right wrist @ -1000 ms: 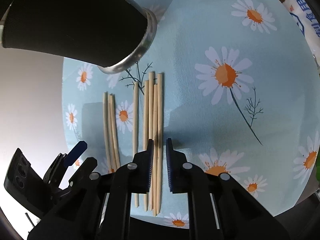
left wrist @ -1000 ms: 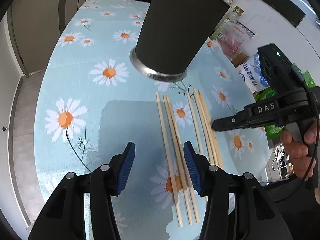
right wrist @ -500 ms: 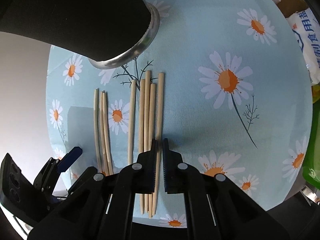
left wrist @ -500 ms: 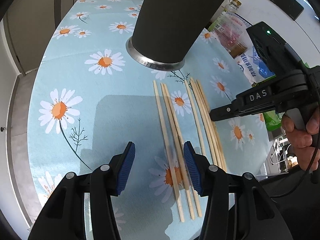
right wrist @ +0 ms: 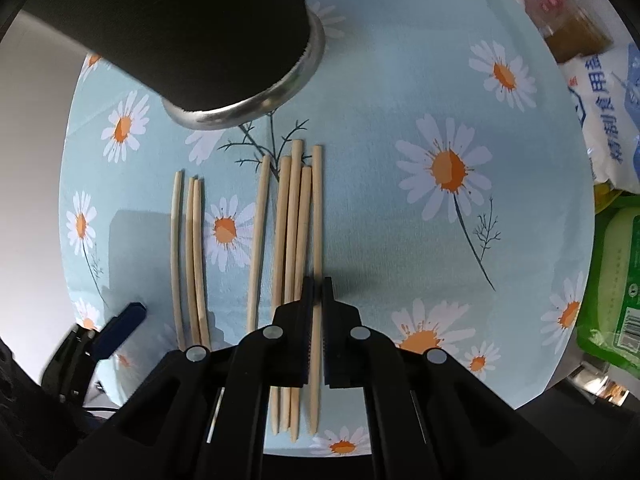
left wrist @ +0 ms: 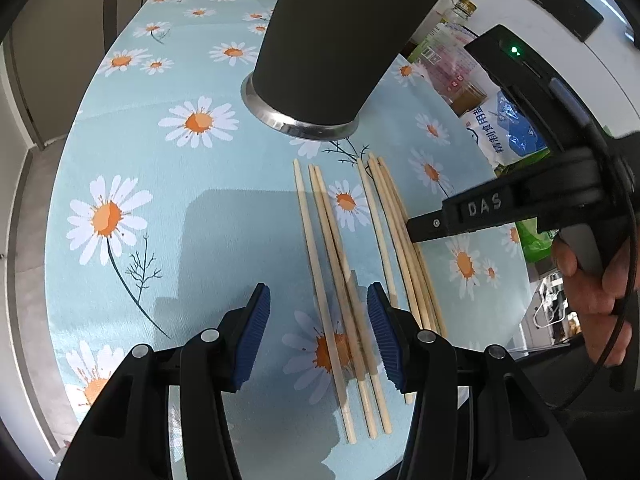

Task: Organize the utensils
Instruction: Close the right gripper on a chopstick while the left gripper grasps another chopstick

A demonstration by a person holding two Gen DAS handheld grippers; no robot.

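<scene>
Left gripper (left wrist: 318, 320) hangs half-open, empty, over three chopsticks (left wrist: 340, 300) on the daisy-print worktop (left wrist: 160, 200). Ahead stands a black holder (left wrist: 336, 40). Right gripper (right wrist: 316, 312), fingers closed on the outermost chopstick (right wrist: 317, 220); bottles and packets (left wrist: 460, 80) crowd beyond.

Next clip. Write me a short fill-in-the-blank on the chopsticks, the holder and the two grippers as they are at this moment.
1. The right gripper is shut on a single ____.
2. The left gripper hangs with its jaws ____ over three loose chopsticks.
3. The black utensil holder has a ____ rim at its base.
4. The tablecloth is printed with ____.

Missing words: chopstick; open; silver; daisies
</scene>
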